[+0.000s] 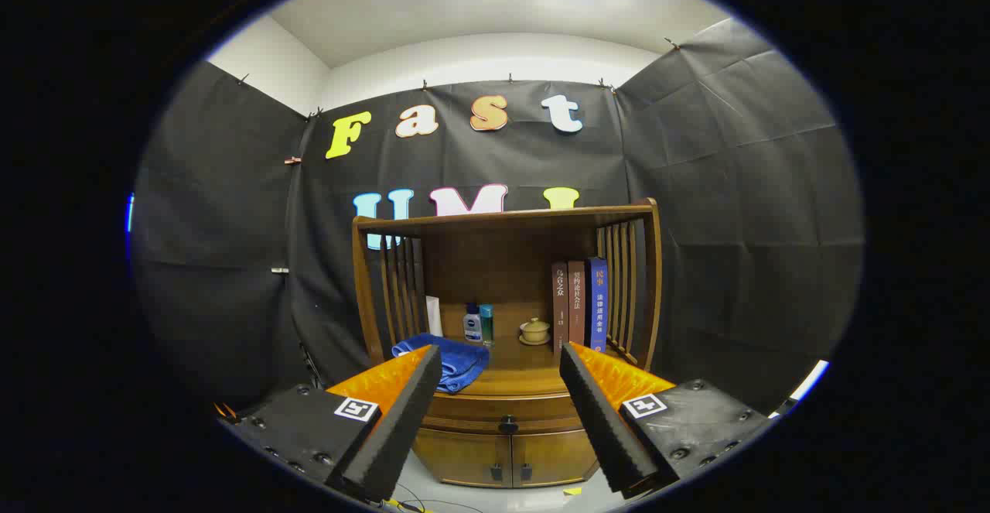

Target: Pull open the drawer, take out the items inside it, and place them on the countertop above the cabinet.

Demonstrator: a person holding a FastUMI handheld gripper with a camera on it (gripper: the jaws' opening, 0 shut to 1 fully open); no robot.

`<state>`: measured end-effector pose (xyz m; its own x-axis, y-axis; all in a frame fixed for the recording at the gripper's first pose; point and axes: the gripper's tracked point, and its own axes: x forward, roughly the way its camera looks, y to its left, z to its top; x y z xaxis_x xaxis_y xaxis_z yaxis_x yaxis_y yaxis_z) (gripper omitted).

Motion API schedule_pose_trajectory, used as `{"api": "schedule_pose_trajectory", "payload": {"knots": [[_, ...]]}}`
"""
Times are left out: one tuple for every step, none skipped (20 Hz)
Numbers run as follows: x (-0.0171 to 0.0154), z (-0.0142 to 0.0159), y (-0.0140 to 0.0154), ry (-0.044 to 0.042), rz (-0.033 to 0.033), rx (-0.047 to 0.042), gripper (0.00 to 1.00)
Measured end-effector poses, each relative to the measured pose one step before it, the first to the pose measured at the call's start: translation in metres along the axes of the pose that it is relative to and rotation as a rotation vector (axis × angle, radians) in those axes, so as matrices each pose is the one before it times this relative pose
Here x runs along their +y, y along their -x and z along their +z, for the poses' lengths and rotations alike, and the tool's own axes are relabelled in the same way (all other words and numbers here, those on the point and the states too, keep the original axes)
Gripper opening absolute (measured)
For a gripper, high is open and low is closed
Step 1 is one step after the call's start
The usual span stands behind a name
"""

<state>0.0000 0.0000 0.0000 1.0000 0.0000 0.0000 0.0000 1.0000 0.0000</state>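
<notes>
Beyond the spread gripper (500,397), the drawer (503,412) is closed; its small knob (508,424) could slip from a badly centred pinch.

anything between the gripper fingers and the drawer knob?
No. Gripper is open; drawer knob sits ahead between the fingers, nothing touching it, in the gripper view.

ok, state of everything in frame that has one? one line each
gripper: open, nothing between its fingers, short of the cabinet
drawer: shut, knob untouched
cabinet doors: shut
blue towel: folded, on the countertop
books: upright
bottles: upright
lidded cup: lid on
</notes>
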Motion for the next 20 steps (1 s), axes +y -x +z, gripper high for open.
{"api": "schedule_pose_trajectory", "payload": {"knots": [[0.00054,-0.00131,-0.00061,0.00219,-0.00311,-0.00215,0.99],[0.00071,-0.00065,-0.00013,0.00025,-0.0004,-0.00137,0.99],[-0.00036,-0.00139,-0.00004,-0.00181,-0.00217,-0.00093,0.99],[-0.0001,-0.00038,-0.00009,-0.00142,-0.00197,-0.00009,0.99],[0.00038,-0.00069,-0.00029,-0.00121,-0.0025,-0.00146,0.99],[0.00011,0.00056,0.00009,0.00016,-0.00134,-0.00212,0.99],[0.00012,-0.00063,-0.00028,0.00094,-0.00137,-0.00043,0.99],[0.00043,-0.00075,0.00025,0.00322,-0.00032,0.00113,0.99],[-0.00062,-0.0006,-0.00002,0.00413,-0.00291,0.00232,0.99],[0.0,-0.00039,0.0001,0.00434,-0.0026,0.00201,0.99],[0.00043,-0.00051,-0.00018,0.00299,-0.00236,0.00164,0.99],[-0.00003,0.00023,0.00009,0.00163,-0.00202,-0.00045,0.99],[-0.0002,0.00053,0.0,0.00036,-0.00316,-0.00142,0.99],[0.00023,0.00081,0.0003,0.00072,-0.00221,0.00012,0.99],[-0.00063,-0.00032,0.00015,0.0025,-0.0032,0.00028,0.99],[-0.00001,0.00052,0.00029,0.00287,-0.0036,-0.0023,0.99],[0.00062,0.00099,0.00026,0.00178,-0.00292,-0.00349,0.99],[0.0005,0.00097,0.0006,0.00175,0.00085,-0.00463,0.99],[-0.00065,-0.00003,-0.00026,0.00243,-0.00132,-0.00157,0.99],[-0.0005,-0.00096,-0.00014,0.00228,-0.00178,0.00203,0.99]]}}
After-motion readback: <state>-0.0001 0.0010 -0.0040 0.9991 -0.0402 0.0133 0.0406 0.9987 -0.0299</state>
